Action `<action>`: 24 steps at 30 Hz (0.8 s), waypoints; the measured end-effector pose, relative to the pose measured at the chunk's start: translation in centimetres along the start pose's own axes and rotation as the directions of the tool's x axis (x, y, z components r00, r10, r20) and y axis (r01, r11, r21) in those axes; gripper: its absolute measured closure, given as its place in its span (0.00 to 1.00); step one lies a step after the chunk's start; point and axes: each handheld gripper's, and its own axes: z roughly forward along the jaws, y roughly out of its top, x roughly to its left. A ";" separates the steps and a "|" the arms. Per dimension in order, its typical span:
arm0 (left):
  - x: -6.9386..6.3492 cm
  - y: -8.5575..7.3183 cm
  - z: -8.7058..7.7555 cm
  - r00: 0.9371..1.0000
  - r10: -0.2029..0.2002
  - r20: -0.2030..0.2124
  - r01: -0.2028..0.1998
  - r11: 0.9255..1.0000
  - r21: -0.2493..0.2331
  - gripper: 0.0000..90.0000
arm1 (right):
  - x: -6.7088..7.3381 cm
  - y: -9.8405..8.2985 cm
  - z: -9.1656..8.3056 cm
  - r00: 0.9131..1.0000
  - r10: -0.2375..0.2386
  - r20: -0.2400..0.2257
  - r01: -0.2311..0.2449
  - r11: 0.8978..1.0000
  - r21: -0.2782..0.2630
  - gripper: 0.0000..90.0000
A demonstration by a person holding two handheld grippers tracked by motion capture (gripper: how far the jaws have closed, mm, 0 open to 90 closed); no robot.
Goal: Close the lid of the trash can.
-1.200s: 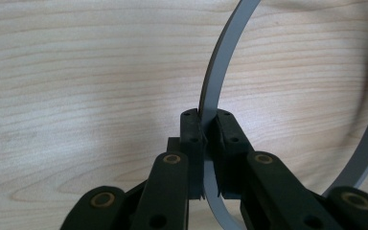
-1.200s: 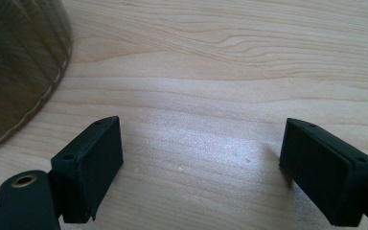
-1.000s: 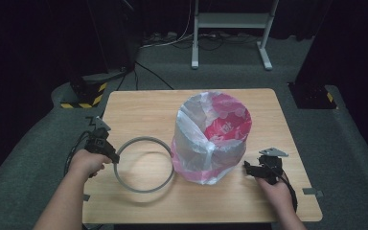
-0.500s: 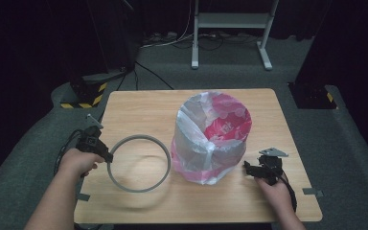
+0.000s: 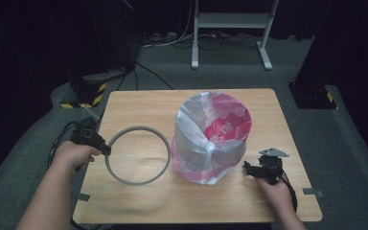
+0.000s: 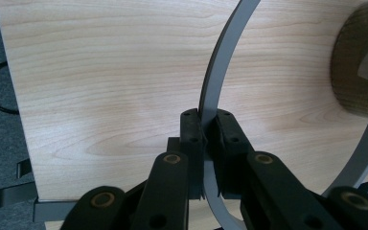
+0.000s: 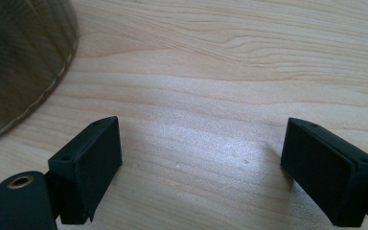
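**Ring gripped, bin waiting**

Left gripper (image 5: 106, 149) fingers (image 6: 191, 139) pinch the grey ring's (image 5: 139, 179) band edge-on, so the hoop hangs out ahead of them over the tabletop (image 5: 139, 105). My read: the edge grip keeps the opening free to drop over the bagged bin (image 5: 213, 139), just past the ring's far side. Right gripper (image 5: 246, 167) rests beside the bin's base, fingers (image 7: 88, 165) spread on nothing, probably ready to steady it.

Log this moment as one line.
left gripper: shut on grey ring | right gripper: open, idle on table | lined bin: upright
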 end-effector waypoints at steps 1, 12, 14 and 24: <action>0.0 0.0 0.0 1.000 0.000 0.000 0.000 1.000 0.000 0.93 | -0.1 0.0 -0.1 1.000 -0.006 -0.005 0.006 1.000 0.005 0.16; -1.6 0.3 -0.5 0.999 0.009 0.031 -0.009 1.000 0.007 0.93 | 0.2 0.6 -2.2 0.998 -0.042 -0.041 0.036 0.988 -0.150 0.19; -1.8 0.3 -0.7 0.999 0.017 0.035 -0.018 1.000 0.013 0.93 | 0.3 0.7 -2.6 0.998 -0.044 -0.054 0.034 0.985 -0.168 0.20; -2.3 0.0 -2.4 0.998 0.008 0.058 -0.008 1.000 -0.003 0.93 | 0.7 0.9 -4.0 0.994 -0.066 -0.084 0.044 0.970 -0.239 0.21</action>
